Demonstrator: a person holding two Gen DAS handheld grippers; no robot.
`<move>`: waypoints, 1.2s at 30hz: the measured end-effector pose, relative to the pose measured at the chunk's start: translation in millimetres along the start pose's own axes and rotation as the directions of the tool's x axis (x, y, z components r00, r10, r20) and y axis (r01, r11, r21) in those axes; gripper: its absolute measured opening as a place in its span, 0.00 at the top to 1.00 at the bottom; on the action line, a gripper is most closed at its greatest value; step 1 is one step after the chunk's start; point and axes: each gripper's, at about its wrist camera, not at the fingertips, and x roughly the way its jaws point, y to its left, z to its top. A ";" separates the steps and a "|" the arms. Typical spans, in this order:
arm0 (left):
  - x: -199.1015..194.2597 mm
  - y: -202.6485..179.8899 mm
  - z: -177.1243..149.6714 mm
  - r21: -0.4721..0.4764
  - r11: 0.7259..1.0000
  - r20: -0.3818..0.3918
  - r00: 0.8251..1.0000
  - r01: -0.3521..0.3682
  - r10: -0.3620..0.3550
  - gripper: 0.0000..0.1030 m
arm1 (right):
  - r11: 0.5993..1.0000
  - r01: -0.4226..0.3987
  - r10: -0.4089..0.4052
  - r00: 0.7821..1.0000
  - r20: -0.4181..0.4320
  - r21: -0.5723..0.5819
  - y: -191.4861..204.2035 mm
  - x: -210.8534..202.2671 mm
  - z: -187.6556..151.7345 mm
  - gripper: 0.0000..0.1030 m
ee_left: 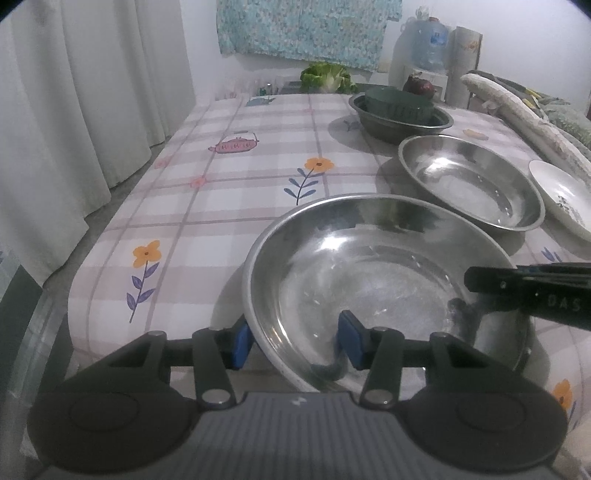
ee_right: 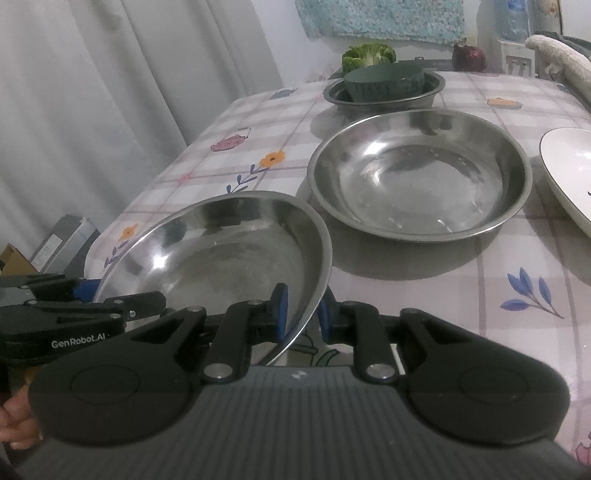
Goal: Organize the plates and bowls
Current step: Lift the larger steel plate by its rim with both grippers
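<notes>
1. Stainless steel is the material of the nearest bowl (ee_right: 221, 254), which is seen tilted above the checked, flower-printed tablecloth (ee_left: 229, 192) and holds nothing.
2. Its rim is pinched on the right side by the right gripper (ee_right: 301, 314), one blue pad inside the wall and one outside, the jaws nearly closed on the thin metal.
3. The left gripper (ee_left: 295, 341) is set astride the same bowl's opposite rim, its jaws partly spread, with one blue pad (ee_left: 242, 345) outside the wall and the other inside; whether the pads press on the metal cannot be told.
4. A second steel bowl (ee_right: 419, 181) is placed just beyond the first and is empty.
5. Farther back, a third, darker metal bowl (ee_right: 384, 94) is seen with a dark green ribbed bowl (ee_right: 384, 79) lying upside down inside it.
6. A white plate (ee_right: 569, 173) with a small dark print is cut off at the right edge.
7. Leafy greens (ee_right: 367, 55) and a dark red round object (ee_right: 469, 57) are partly hidden behind the far bowls; the latter cannot be identified.
8. A water bottle (ee_left: 428, 44) and a patterned cloth (ee_left: 306, 26) at the back wall are blurred.
9. A fingertip (ee_right: 16, 417) is cut off at the lower left of the right wrist view.
</notes>
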 end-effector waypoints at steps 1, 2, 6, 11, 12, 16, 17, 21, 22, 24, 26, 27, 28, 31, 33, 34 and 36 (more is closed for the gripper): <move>-0.5 -0.4 0.0 0.003 1.000 0.002 1.000 -0.001 0.001 0.52 | 1.000 0.000 0.000 1.000 0.001 0.000 -0.1 -0.6 0.0 0.83; -1.0 -0.9 0.1 0.005 1.000 0.002 1.000 -0.002 0.002 0.52 | 1.000 0.001 -0.001 1.000 0.002 -0.001 -0.2 -0.9 0.2 0.83; -2.7 -2.1 -0.3 0.009 1.000 0.006 1.000 -0.005 0.005 0.52 | 1.000 0.004 -0.004 1.000 0.005 -0.006 0.1 -2.5 0.4 0.82; -5.3 -3.0 0.1 0.014 1.000 0.014 1.000 -0.006 0.006 0.52 | 1.000 0.006 -0.006 1.000 0.011 -0.011 0.7 -3.8 0.9 0.82; -5.7 -3.2 0.4 0.015 1.000 0.016 1.000 -0.007 0.007 0.52 | 1.000 0.006 -0.006 1.000 0.011 -0.011 0.8 -4.1 0.9 0.82; -7.9 -3.5 0.6 0.017 1.000 0.022 1.000 -0.007 0.007 0.52 | 1.000 0.009 -0.008 1.000 0.015 -0.017 2.2 -5.6 0.7 0.81; -8.4 -3.7 0.4 0.018 1.000 0.024 1.000 -0.007 0.007 0.52 | 1.000 0.010 -0.010 1.000 0.016 -0.020 2.6 -5.8 0.8 0.81; -9.6 -4.4 0.2 0.023 1.000 0.027 1.000 -0.006 0.005 0.52 | 0.999 0.017 -0.016 1.000 0.022 -0.033 3.8 -6.4 1.3 0.81; -9.2 -4.2 0.0 0.023 1.000 0.026 1.000 -0.003 0.003 0.52 | 0.999 0.017 -0.017 1.000 0.022 -0.033 3.5 -6.3 1.2 0.80; -6.3 -3.5 0.2 0.021 1.000 0.017 1.000 0.004 -0.005 0.52 | 0.999 0.018 -0.017 1.000 0.020 -0.032 2.7 -5.4 1.0 0.81; -2.8 -2.7 -0.3 0.016 1.000 0.005 1.000 0.012 -0.012 0.52 | 0.999 0.020 -0.020 1.000 0.018 -0.031 2.4 -4.1 0.4 0.81; -1.2 -2.2 -0.6 0.014 1.000 0.000 1.000 0.016 -0.016 0.52 | 0.999 0.021 -0.020 1.000 0.016 -0.029 2.0 -3.2 -0.1 0.81; -0.1 -2.1 -1.0 0.013 1.000 -0.003 1.000 0.018 -0.017 0.52 | 0.999 0.020 -0.020 1.000 0.012 -0.025 1.4 -2.0 -0.7 0.81; 3.9 -1.6 -2.8 0.011 1.000 -0.013 1.000 0.018 -0.018 0.52 | 1.000 0.021 -0.021 1.000 0.002 -0.014 -1.0 2.3 -2.6 0.81; 5.9 -0.3 -3.2 0.010 1.000 -0.017 1.000 0.017 -0.017 0.52 | 1.000 0.020 -0.020 1.000 -0.004 -0.007 -2.2 4.4 -4.0 0.80; 6.2 0.4 -3.2 0.011 1.000 -0.015 1.000 0.018 -0.018 0.52 | 1.000 0.018 -0.018 1.000 -0.001 -0.007 -2.2 4.5 -4.4 0.80; 6.7 0.8 -2.7 0.013 1.000 -0.011 1.000 0.016 -0.016 0.52 | 1.000 0.019 -0.019 1.000 0.001 -0.009 -1.6 5.5 -4.0 0.80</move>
